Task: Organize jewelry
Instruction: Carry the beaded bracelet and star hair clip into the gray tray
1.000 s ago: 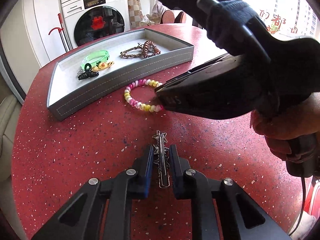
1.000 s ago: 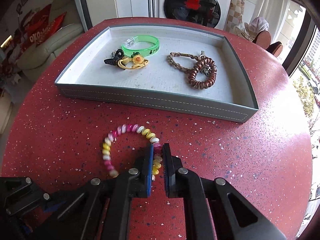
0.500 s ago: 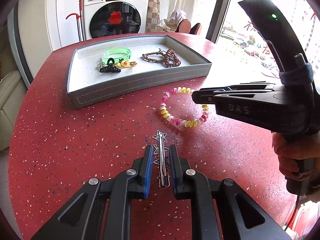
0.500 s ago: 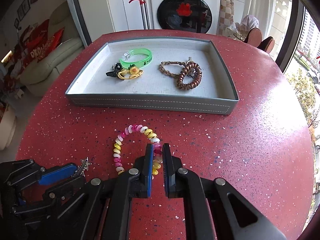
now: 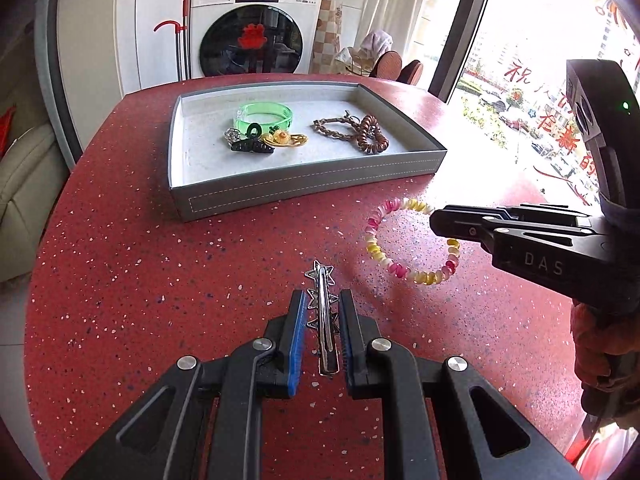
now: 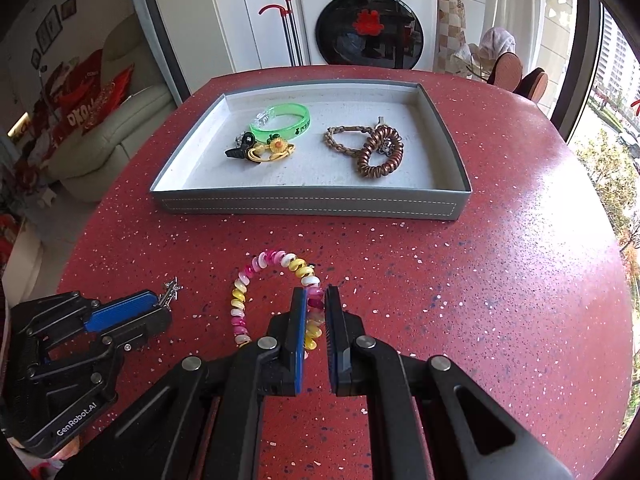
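Both grippers have lifted and pulled back since a second ago, each carrying its piece; tray and table look farther off in both wrist views, and the right tool no longer blocks the left camera.

Left gripper [image 5: 322,320] is clamped on the silver star hair clip [image 5: 322,312], held lengthwise between the blue pads, star end poking forward. Right gripper [image 6: 315,324] is clamped on one side of the pink-and-yellow coil bracelet [image 6: 272,280]; the rest of the loop hangs free to the left. Both pieces seem to be off the red speckled table [image 6: 500,300], though the fisheye makes clearance hard to judge.

Grey tray [image 6: 312,202] sits ahead of both tools, already holding a green bangle [image 6: 286,118], black claw clip [image 5: 252,146], yellow flower piece [image 6: 274,148], brown chain [image 6: 344,140] and copper coil tie [image 6: 380,152].

Step in hand: carry phase, both items picked, neither delivered. Next move likely calls for going forward over the tray's near wall with enough height to clear it, then releasing onto bare lining; front left and front right corners look free. Bracelet will probably swing and could snag the wall. Clip is thin and could twist in the pads.

Versus earlier: grips unchanged, jaws the same width, tray contents not disturbed.
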A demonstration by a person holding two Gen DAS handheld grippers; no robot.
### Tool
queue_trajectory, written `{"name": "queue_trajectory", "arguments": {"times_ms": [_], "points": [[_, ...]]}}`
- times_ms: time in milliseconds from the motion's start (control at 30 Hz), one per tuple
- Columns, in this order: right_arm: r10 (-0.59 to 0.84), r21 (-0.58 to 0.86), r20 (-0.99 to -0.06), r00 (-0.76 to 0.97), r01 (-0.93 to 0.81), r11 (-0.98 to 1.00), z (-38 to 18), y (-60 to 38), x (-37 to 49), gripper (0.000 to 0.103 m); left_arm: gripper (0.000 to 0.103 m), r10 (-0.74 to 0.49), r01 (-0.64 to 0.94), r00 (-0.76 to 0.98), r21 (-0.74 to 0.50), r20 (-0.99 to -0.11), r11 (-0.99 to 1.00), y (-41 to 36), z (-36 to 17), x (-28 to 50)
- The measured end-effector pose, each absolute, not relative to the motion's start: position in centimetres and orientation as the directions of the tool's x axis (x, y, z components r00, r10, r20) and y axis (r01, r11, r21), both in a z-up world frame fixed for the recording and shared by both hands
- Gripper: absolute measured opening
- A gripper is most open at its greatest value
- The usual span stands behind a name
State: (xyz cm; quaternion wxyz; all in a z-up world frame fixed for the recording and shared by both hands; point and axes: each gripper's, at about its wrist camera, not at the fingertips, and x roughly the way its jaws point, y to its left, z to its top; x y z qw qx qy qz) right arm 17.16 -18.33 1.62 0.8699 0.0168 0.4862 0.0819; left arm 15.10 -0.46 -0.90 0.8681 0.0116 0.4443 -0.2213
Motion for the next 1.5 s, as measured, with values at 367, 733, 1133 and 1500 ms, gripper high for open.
{"name": "queue_trajectory", "arguments": {"times_ms": [367,733,1133,1500], "points": [[0.158,0.118,-0.842,0.517,-0.109,0.987,2.0,-18.9,17.3,0.010,0.034,-0.384,0.394,0.526,-0.183,-0.759,0.901,0.1,-0.1,15.7],[0.170,0.138,-0.819,0.547,-0.100,0.985,3.5,-19.5,18.2,0.010,0.034,-0.380,0.375,0.570,-0.181,-0.728,0.909,0.9,1.8,18.2],[0.162,0.192,-0.781,0.604,-0.015,0.981,5.5,-21.5,22.8,0.010,0.034,-0.367,0.352,0.605,-0.177,-0.707,0.919,0.4,3.6,23.2],[0.155,0.211,-0.816,0.556,0.038,0.977,2.4,-21.4,28.9,0.010,0.034,-0.310,0.338,0.561,-0.130,-0.768,0.932,-1.2,1.3,28.5]]}}
